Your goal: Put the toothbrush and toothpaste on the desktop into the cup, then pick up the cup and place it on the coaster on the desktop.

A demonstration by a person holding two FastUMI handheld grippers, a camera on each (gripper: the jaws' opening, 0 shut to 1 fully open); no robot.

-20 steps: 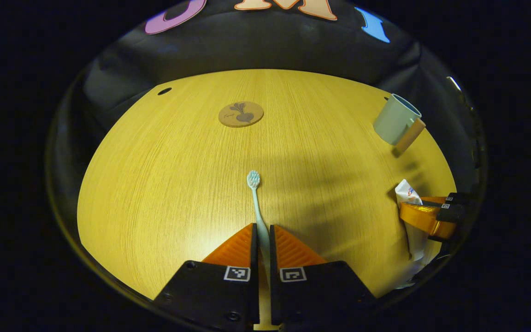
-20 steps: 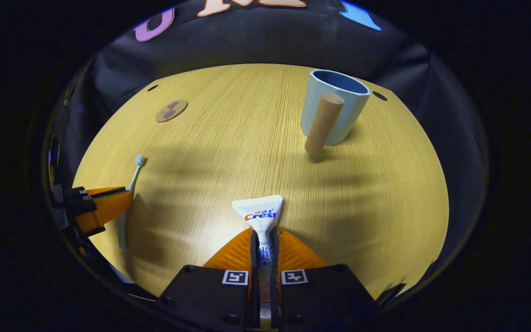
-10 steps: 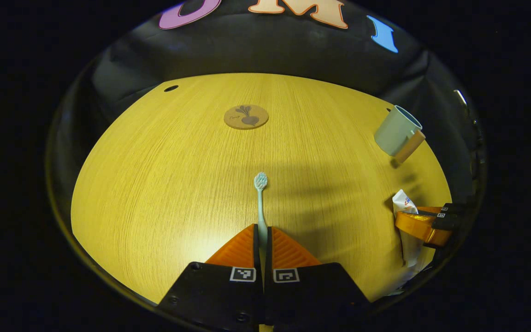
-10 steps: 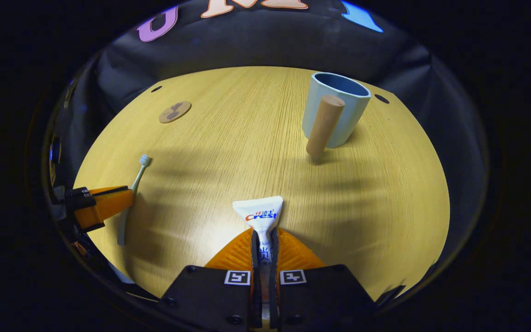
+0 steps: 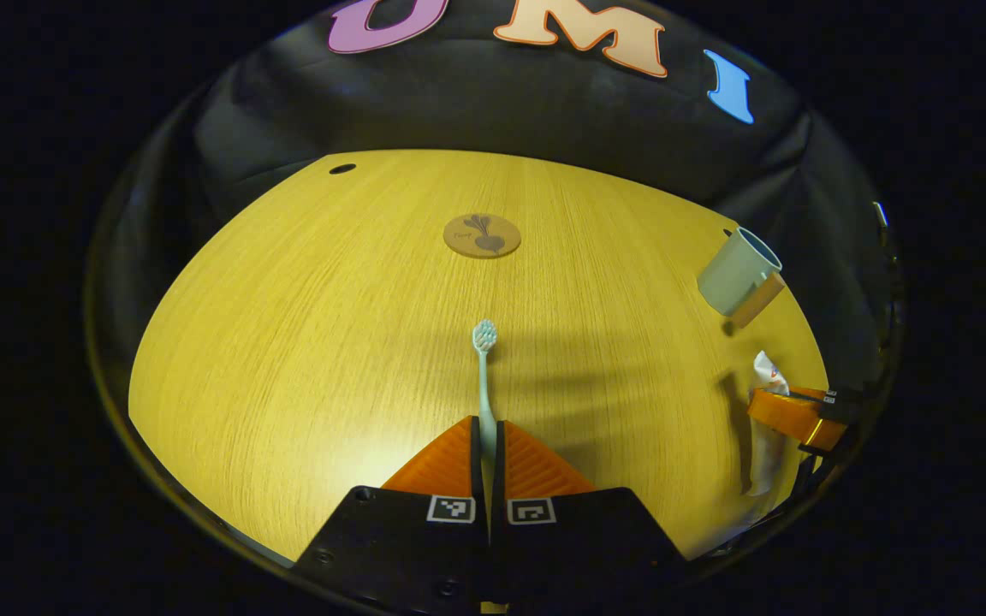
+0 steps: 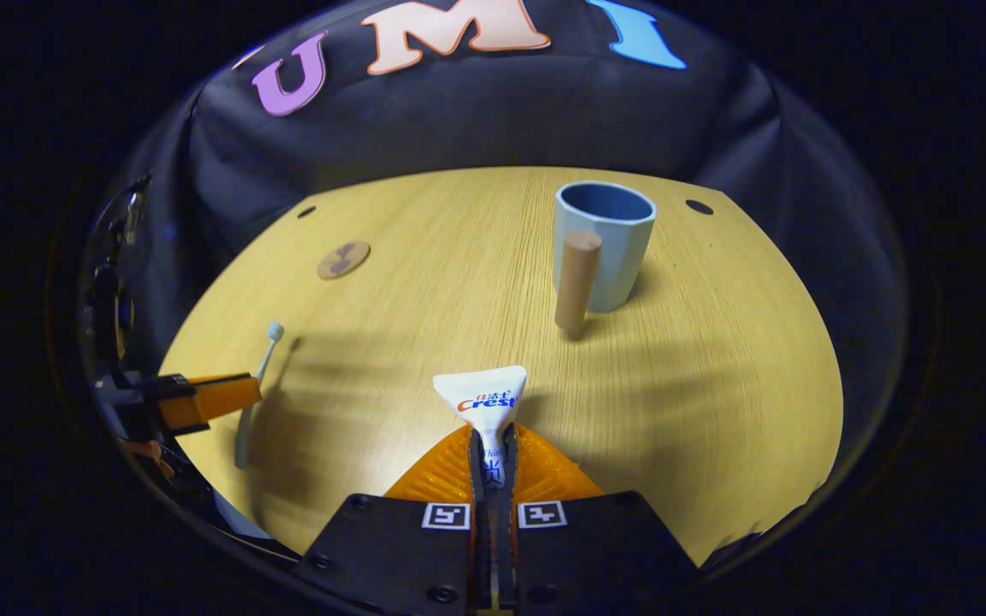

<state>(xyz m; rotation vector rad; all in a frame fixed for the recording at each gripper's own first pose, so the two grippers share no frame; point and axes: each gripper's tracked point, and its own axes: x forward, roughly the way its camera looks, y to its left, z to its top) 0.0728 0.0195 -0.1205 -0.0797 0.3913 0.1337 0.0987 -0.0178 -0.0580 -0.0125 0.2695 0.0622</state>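
My left gripper (image 5: 488, 428) is shut on a pale blue toothbrush (image 5: 484, 368), whose bristled head points away over the wooden desktop (image 5: 305, 325). My right gripper (image 6: 493, 436) is shut on a white toothpaste tube (image 6: 483, 398), its flat crimped end sticking out ahead. A light blue cup (image 6: 602, 244) with a wooden handle stands upright beyond the tube, and sits at the far right in the left gripper view (image 5: 737, 272). A round brown coaster (image 5: 482, 235) lies far ahead of the toothbrush, small at the far left in the right gripper view (image 6: 344, 259).
From the right gripper view, the left gripper (image 6: 202, 400) with the toothbrush (image 6: 258, 385) is at the left edge. From the left gripper view, the right gripper (image 5: 792, 411) with the tube (image 5: 765, 428) is at the right edge. Small cable holes (image 6: 699, 207) mark the desktop's far corners.
The left gripper's fingers closed fully on the toothbrush. Both grippers have lifted and tilted up, carrying the toothbrush and the tube off the desktop; the cup and coaster look farther off.
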